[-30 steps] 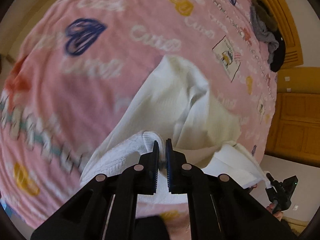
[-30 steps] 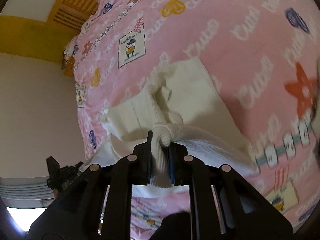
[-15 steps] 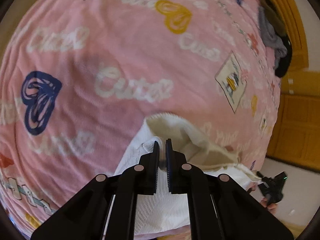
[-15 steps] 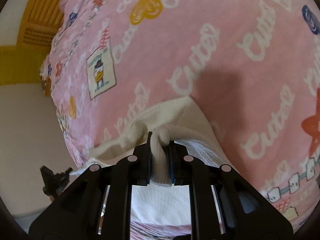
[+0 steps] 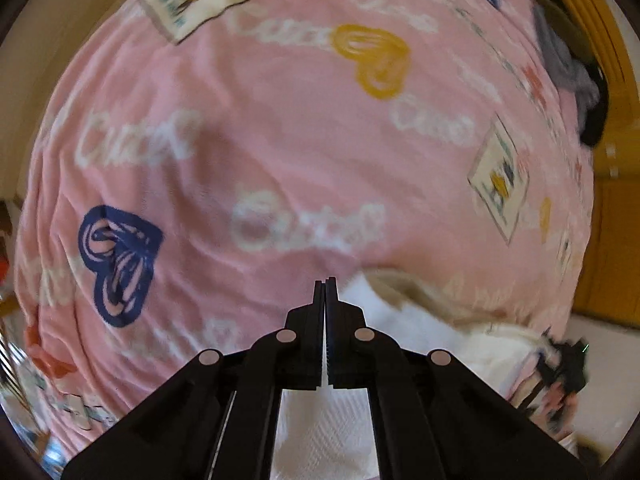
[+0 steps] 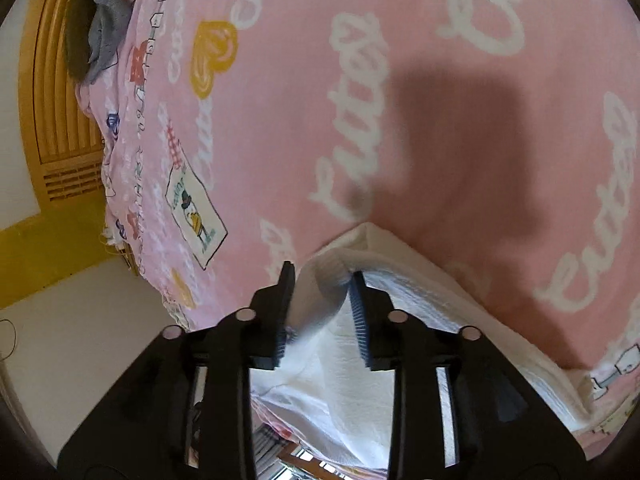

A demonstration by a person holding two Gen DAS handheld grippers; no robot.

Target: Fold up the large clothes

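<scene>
Down over the bed, the left gripper (image 5: 325, 282) is pointing steeply with its jaws pressed together, while the right gripper's (image 6: 320, 280) jaws are opening around a fold of the white garment (image 6: 332, 380). That garment is lying along the pink blanket's (image 6: 460, 128) near edge; grey clothes (image 6: 104, 24) are sitting by the wooden headboard (image 6: 52, 120).

Pink printed bedspread (image 5: 280, 140), wooden headboard (image 6: 52, 120)

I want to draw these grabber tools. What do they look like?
Both are black plastic. The left gripper has two flat fingers on angled arms dotted with round silver pins. The right gripper looks the same, and its fingers carry ridged bluish pads inside. No cables or sleeves show.
</scene>
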